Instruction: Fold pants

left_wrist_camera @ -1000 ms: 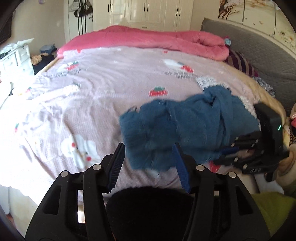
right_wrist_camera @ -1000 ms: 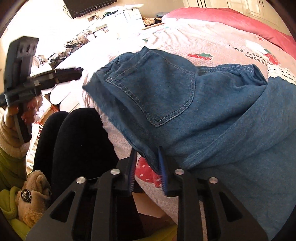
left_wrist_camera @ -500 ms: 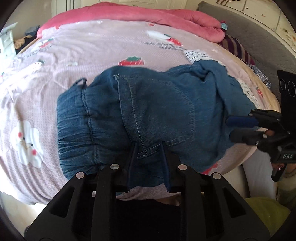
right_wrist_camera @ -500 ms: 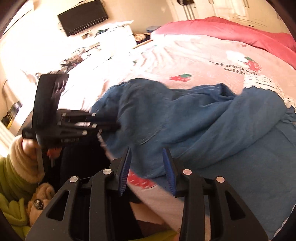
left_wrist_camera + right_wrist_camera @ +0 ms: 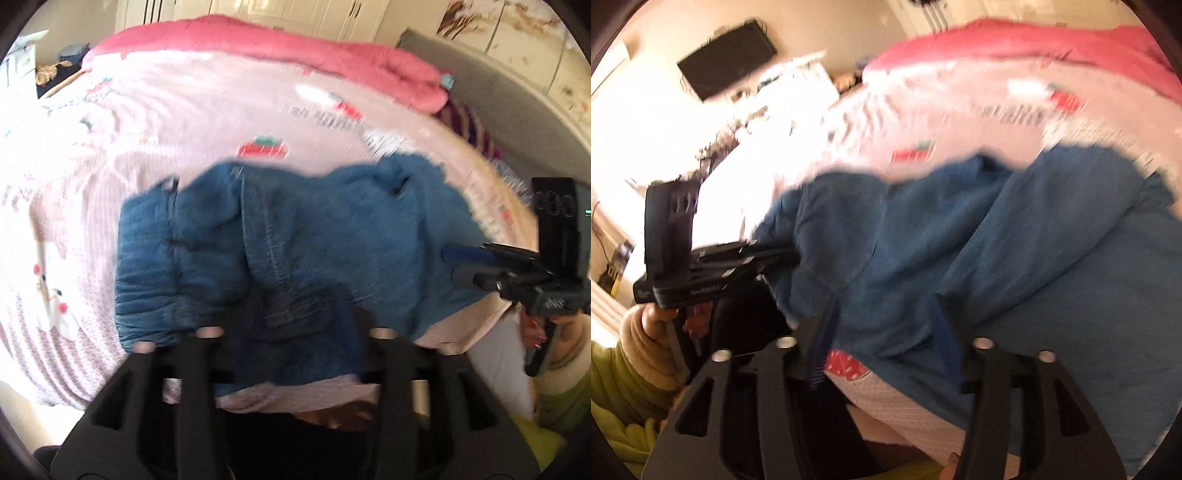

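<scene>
- Denim pants (image 5: pixel 314 236) lay bunched on the pink bed (image 5: pixel 184 122), red quilt (image 5: pixel 295 48) behind.
- Left hand-held gripper (image 5: pixel 299 325) had just been opening, jaws parted, denim between.
- Right hand-held gripper (image 5: pixel 882 343) likewise.

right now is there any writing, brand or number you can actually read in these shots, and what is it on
None can be read.
Dark lettering on the pink bedsheet, beside a strawberry print: too blurred.
Pale label on the side of the left gripper: smeared.
Small mark on the body of the right gripper: too small.
Green light on the right gripper: not a readable sign.
</scene>
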### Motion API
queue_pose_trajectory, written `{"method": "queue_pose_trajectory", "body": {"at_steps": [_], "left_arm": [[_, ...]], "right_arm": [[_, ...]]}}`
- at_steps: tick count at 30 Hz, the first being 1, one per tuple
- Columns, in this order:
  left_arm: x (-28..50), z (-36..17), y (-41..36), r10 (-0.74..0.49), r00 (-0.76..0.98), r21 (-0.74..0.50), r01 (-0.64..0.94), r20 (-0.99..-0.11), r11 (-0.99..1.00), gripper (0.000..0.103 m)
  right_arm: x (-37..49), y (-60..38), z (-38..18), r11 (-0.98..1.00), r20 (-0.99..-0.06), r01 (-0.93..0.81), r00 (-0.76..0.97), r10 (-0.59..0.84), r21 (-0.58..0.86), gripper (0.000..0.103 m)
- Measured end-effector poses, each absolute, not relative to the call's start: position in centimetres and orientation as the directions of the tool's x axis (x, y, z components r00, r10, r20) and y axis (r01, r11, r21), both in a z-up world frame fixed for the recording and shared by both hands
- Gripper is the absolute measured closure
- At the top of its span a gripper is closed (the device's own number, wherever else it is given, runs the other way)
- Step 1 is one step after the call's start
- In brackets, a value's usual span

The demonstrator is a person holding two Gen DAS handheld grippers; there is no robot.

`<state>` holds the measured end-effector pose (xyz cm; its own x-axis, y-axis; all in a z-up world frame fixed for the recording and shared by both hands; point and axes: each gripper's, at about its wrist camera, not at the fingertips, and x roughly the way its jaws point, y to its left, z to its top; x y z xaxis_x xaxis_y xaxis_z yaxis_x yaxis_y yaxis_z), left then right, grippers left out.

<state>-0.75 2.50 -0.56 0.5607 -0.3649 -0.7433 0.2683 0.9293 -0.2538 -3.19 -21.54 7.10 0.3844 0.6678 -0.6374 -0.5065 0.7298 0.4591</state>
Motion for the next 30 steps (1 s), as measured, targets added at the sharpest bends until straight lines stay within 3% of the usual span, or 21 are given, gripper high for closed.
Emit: {"method": "queue_pose_trajectory", "body": {"at_steps": [3, 6, 13, 25, 30], "left_arm": [[-1.3, 1.4, 1.6, -0.364, 0.598, -0.226, 0.296, -0.714, 0.928, 0.049], [-1.3, 2.5, 0.2, -0.396, 0.603, -0.238, 0.328, -0.692, 0.914, 0.033], [0.6, 2.7, -4.6, -0.444, 0.561, -0.239, 0.402, -0.698, 0.884, 0.020], [3.5, -0.8, -10.8, -0.536, 0.418, -0.339, 0.459, -0.733, 0.821, 0.021], [4.0, -2.4, -11.8, -0.553, 0.374, -0.368, 0.461, -0.745, 0.807, 0.036]], "right_arm": [[-2.1, -23.4, 8.7, 0.767, -0.633, -0.482, 0.447, 0.632, 0.424, 0.037], [-0.1, -25.2, 9.9, 0.813, -0.649, -0.448, 0.502, 0.572, 0.371, 0.023], [6.1, -26.9, 11.5, 0.879, -0.689, -0.402, 0.562, 0.458, 0.257, 0.010], [16.3, -23.7, 8.7, 0.873, -0.810, -0.483, 0.485, 0.329, 0.065, 0.009], [18.7, -21.2, 7.1, 0.834, -0.855, -0.551, 0.420, 0.304, 0.026, 0.009]]}}
